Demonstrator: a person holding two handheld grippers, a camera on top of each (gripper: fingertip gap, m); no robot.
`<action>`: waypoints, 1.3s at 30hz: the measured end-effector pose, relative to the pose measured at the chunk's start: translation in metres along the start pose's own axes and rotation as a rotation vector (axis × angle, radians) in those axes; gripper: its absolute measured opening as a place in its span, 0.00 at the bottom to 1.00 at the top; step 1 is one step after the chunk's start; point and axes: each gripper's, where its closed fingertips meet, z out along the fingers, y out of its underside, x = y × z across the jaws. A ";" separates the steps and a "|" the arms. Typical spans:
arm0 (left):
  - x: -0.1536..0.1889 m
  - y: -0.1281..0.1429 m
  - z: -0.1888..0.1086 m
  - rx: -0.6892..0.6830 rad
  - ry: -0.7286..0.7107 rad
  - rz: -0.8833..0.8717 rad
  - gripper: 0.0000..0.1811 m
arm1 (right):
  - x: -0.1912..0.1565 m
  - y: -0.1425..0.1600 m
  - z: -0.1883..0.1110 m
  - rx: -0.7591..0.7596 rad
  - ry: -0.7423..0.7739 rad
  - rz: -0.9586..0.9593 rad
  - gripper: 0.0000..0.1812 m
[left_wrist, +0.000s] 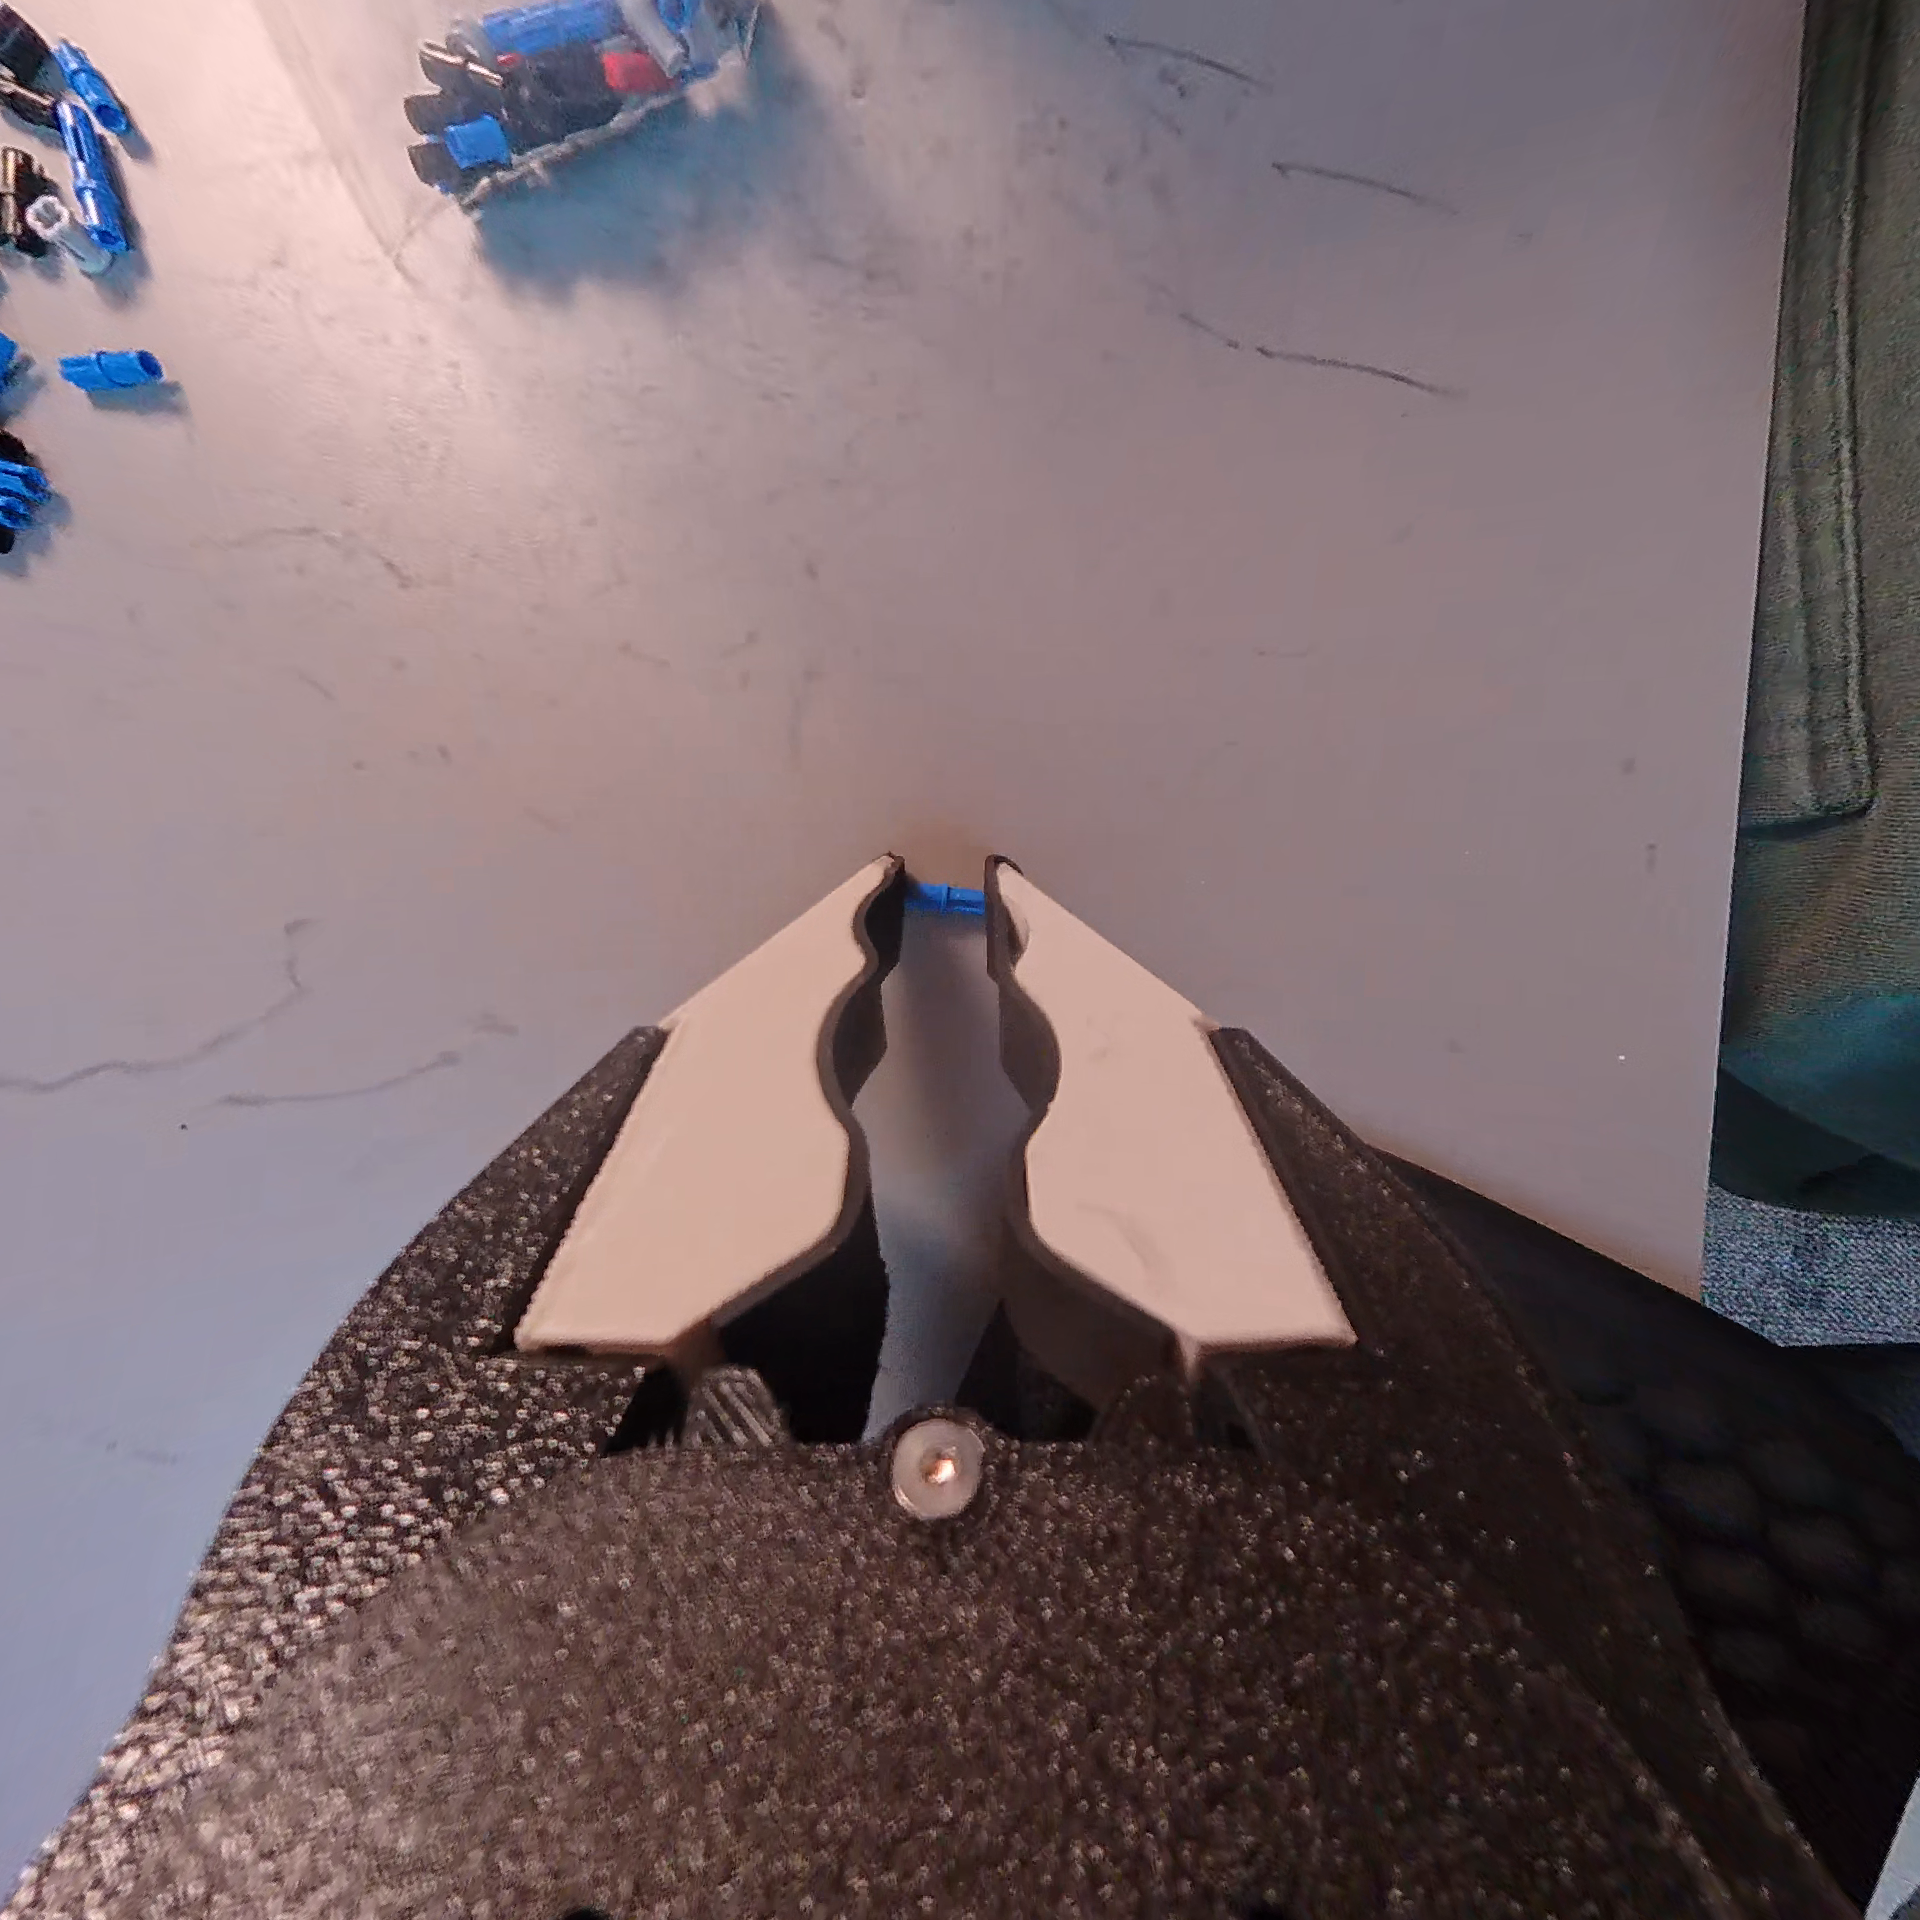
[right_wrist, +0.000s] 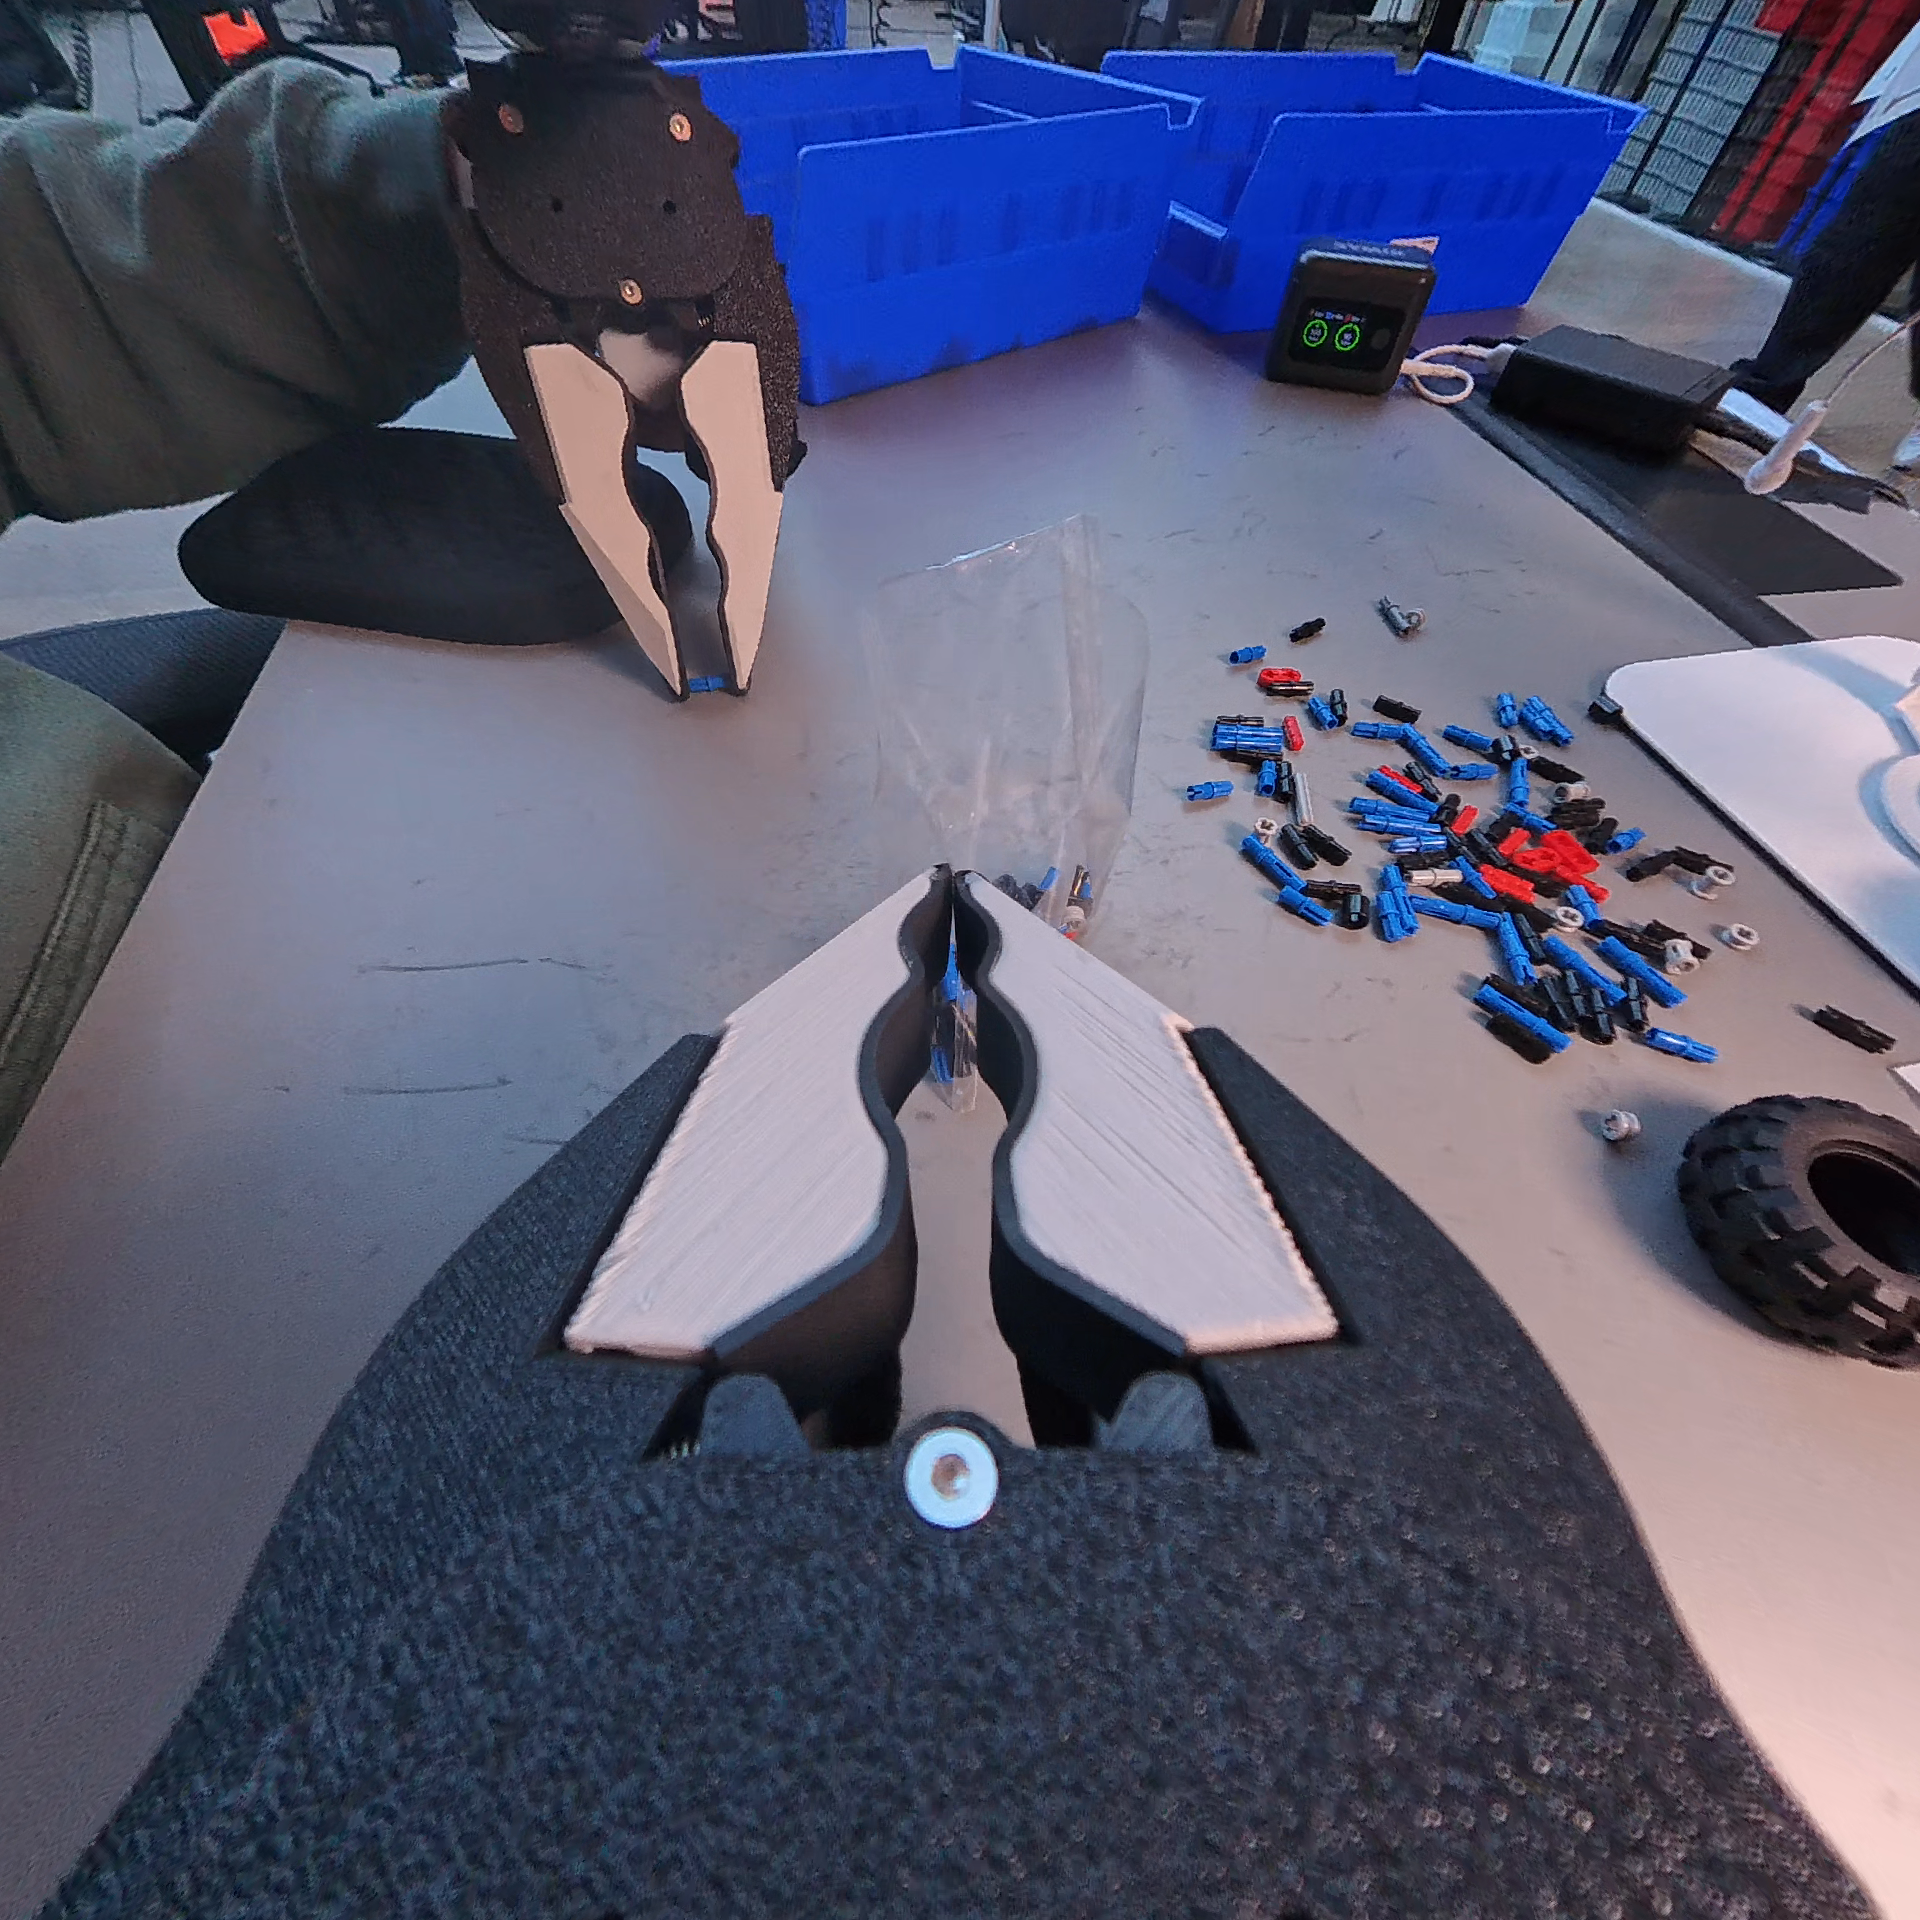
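So the left gripper (left_wrist: 943, 883) has a small blue plastic connector pin (left_wrist: 943, 898) pinched right at its fingertips. The pin's long axis runs crosswise, 9 to 3 o'clock, bridging the gap between the two tips, so the jaws are clamped end to end on it, not fully together. In the right wrist view that same gripper points down at the grey tabletop (right_wrist: 520, 883) up around 11 o'clock, with the pin at the very bottom, just above or maybe touching the surface. Can't tell which.

The right gripper (right_wrist: 954, 878) has its tips together on the clear crinkly plastic bag (right_wrist: 1008, 707). The film is caught between the fingers, and the bag rises toward 12 o'clock with a few blue and black pins sitting in its bottom corner by the tips.

That's the relation that matters: the held pin lies at about 11 o'clock from the bag, well apart, with the bag's top end facing away from the camera.

The loose pile of blue, black and red pins (right_wrist: 1475, 852) is scattered at 2 o'clock from the right gripper, with a black knobbly rubber tyre (right_wrist: 1808, 1226) at 3 o'clock. Blue plastic bins (right_wrist: 987, 229) sit at the far edge.
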 end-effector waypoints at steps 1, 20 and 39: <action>0.000 0.000 0.000 0.001 -0.002 0.002 0.08 | 0.000 0.000 0.000 0.000 0.000 0.000 0.00; -0.015 0.053 -0.067 -0.048 -0.098 -0.166 0.15 | 0.000 -0.001 -0.003 0.003 0.002 -0.009 0.00; -0.010 0.073 -0.050 -0.154 -0.038 -0.034 0.03 | 0.000 0.001 0.000 0.004 -0.008 0.015 0.00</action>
